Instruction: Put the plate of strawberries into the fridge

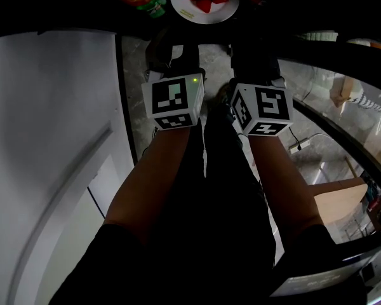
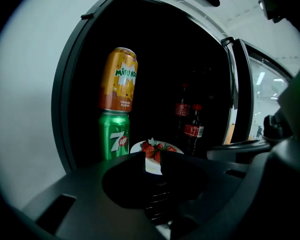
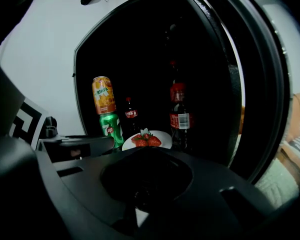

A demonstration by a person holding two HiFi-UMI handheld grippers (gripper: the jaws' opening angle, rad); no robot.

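Observation:
A white plate of strawberries (image 1: 204,2) stands on the shelf inside the dark fridge, beside a green 7up can (image 2: 113,136) with an orange Mirinda can (image 2: 119,79) stacked on it. The plate (image 2: 155,148) shows through a narrow gap between my left gripper's (image 2: 153,166) jaws, well beyond them. My right gripper (image 3: 145,174) has its jaws together with nothing in them, and the plate (image 3: 162,136) lies past its tips. Both grippers, left (image 1: 173,53) and right (image 1: 254,56), hang side by side just outside the fridge opening, apart from the plate.
Cola bottles (image 3: 180,116) stand right of the plate at the back of the shelf. The fridge's glass door (image 2: 250,99) is swung open on the right. A white panel (image 1: 51,138) runs along my left. A cardboard box (image 1: 340,202) sits on the floor at right.

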